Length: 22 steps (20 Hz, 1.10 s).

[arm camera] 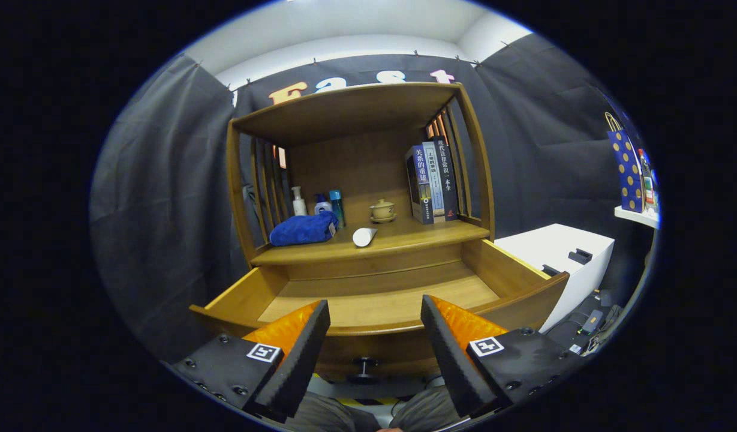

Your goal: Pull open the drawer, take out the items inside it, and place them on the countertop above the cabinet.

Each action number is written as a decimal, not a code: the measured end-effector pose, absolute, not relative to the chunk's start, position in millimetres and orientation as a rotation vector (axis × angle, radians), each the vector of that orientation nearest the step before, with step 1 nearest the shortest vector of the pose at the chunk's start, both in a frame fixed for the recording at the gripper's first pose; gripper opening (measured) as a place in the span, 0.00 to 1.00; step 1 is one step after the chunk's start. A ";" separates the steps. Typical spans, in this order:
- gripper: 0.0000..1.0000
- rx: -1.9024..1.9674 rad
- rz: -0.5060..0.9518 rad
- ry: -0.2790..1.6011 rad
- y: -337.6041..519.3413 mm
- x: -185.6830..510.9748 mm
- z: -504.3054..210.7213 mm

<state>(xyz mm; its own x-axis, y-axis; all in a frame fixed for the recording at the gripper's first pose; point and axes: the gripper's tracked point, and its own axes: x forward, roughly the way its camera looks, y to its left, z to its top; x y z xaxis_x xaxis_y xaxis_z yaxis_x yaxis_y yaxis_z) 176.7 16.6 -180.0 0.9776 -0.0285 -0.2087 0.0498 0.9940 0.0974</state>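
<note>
two ridged wedge jaws parted, wooden drawer (380, 306) pulled open, round knob (364, 363)

Gripper (375, 336) fingers spread wide, holding nothing, drawer (380, 303) pulled open just beyond them, knob (364, 364) between fingers, towel (303, 229), white roll (364, 236), teacup (382, 210), books (433, 180) on countertop (404, 235)

The drawer's (377, 303) near floor hides behind its front rail. The fingers (296, 354) cover part of the drawer front beside the knob (364, 367). Bottles (320, 204) stand partly behind the towel (303, 229).
</note>
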 end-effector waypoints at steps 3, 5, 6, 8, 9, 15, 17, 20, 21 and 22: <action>0.99 0.069 -0.024 0.205 29.1 171.6 -201.7; 0.99 0.054 -0.010 0.220 39.9 168.5 -216.4; 0.99 0.040 -0.006 0.228 43.3 169.7 -223.4; 0.99 0.017 -0.009 0.232 45.8 172.4 -230.6; 0.99 0.012 -0.013 0.236 48.8 173.5 -234.4; 0.96 0.005 -0.081 0.184 42.5 184.4 -234.5; 0.97 0.001 -0.068 0.194 43.0 189.0 -237.7; 0.98 0.019 -0.057 0.201 39.0 203.6 -238.7; 0.98 0.008 -0.060 0.176 38.1 213.0 -233.9; 0.98 -0.007 -0.062 0.164 36.1 224.0 -234.2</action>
